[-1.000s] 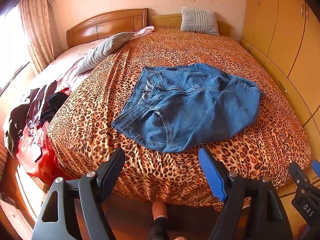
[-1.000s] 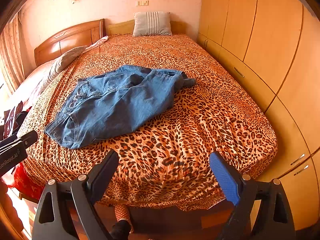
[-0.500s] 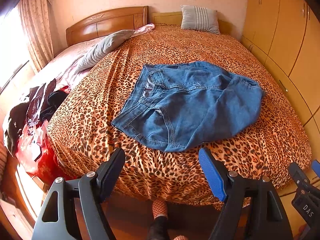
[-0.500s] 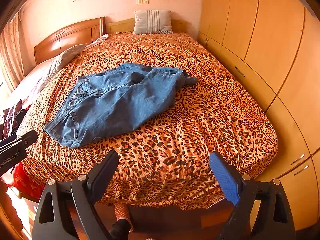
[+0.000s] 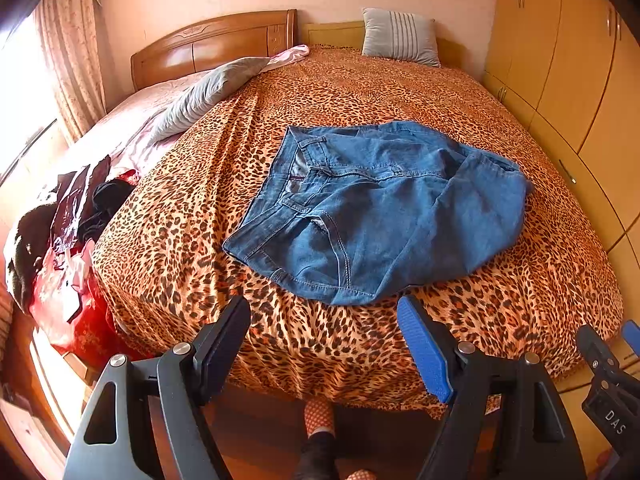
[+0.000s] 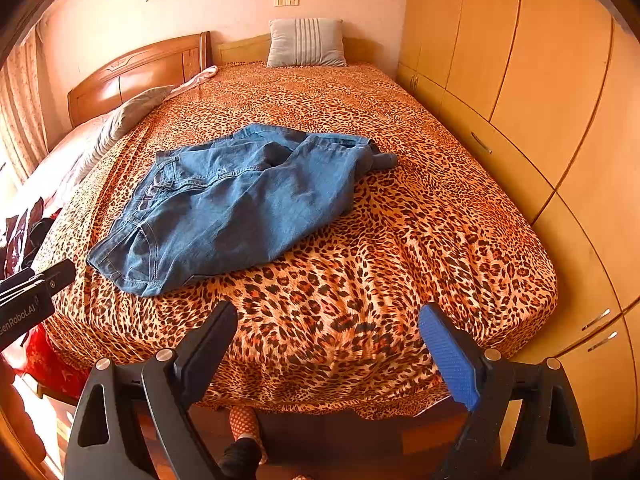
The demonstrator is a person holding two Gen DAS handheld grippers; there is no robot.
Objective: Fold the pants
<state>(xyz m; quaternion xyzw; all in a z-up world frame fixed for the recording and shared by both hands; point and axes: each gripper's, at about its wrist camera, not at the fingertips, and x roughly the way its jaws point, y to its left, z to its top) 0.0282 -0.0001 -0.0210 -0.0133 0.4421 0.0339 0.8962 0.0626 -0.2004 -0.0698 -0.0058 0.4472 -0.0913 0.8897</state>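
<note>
Blue denim pants [image 5: 372, 208] lie in a folded bundle on the leopard-print bed [image 5: 360, 92], waistband to the left. They also show in the right wrist view [image 6: 236, 200]. My left gripper [image 5: 326, 332] is open and empty, held off the foot of the bed just short of the pants' near edge. My right gripper [image 6: 328, 340] is open and empty, off the foot of the bed to the right of the pants. Each gripper shows at the edge of the other's view.
Wooden wardrobes [image 6: 540, 80] run along the bed's right side. A grey striped pillow [image 5: 398, 36] and headboard [image 5: 212, 46] are at the far end. Clothes and a red bag [image 5: 64, 280] are piled at the left. The person's foot [image 5: 318, 420] is on the floor.
Both views have shifted slightly; the pants sit a touch higher in the frames. The pants have not moved and both grippers stay open.
</note>
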